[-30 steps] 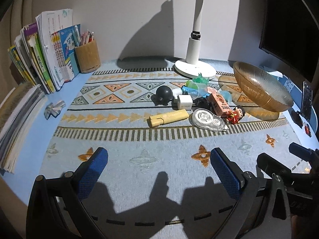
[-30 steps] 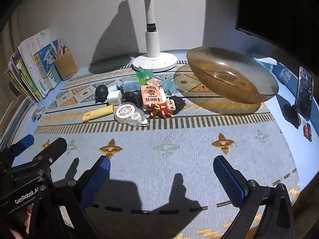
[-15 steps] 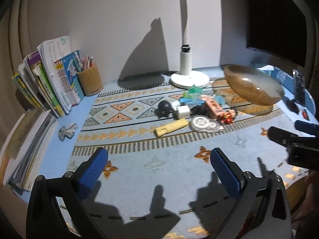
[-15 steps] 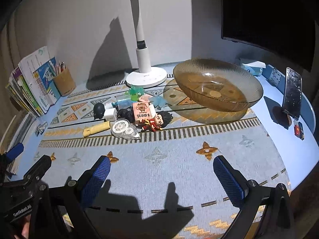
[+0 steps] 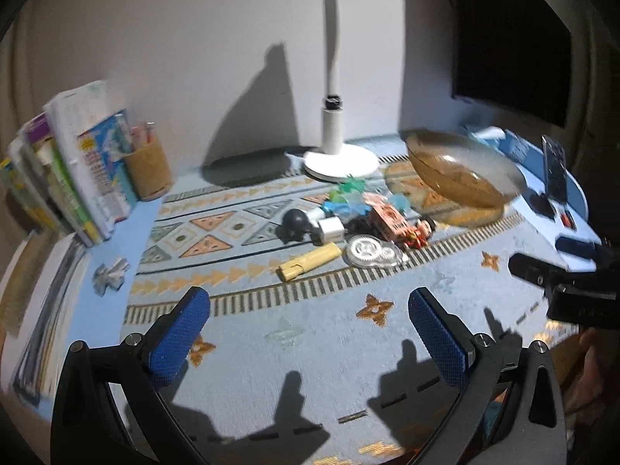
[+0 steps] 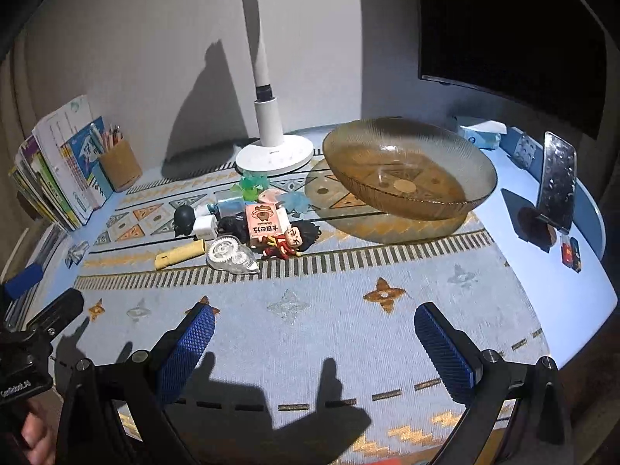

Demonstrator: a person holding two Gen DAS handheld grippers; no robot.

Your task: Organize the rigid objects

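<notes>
Amber glass bowl (image 6: 407, 170): sits empty at the right of the patterned mat (image 6: 333, 310), just beside the clutter and probably where it all goes.
Clutter: one tight heap mid-mat, in front of the desk lamp (image 6: 271, 147): correction tape dispenser (image 6: 230, 257), yellow highlighter (image 6: 180, 255), pink carton (image 6: 263, 224), red toy figure (image 6: 288, 242), white charger cube (image 6: 205, 228), black figurine (image 6: 184, 219), teal bits behind.
Left gripper (image 5: 310, 329): fingers spread wide, holding nothing, hovering well short of the heap.
Right gripper (image 6: 314, 341): likewise gaping and empty, near the mat's front edge.
Risk, crowding: pieces touch, so closing on one may drag or flip its neighbour.
Risk, bowl: thin glass; a dropped piece or a knock from a finger could chip or shove it.
Risk, phone (image 6: 558, 186): propped upright by the table edge, easy to topple on a swing right.
Writing: four Chinese characters on the carton, upside down from here; a "Gen…" mark on the left gripper body, partly cut off, I think.
</notes>
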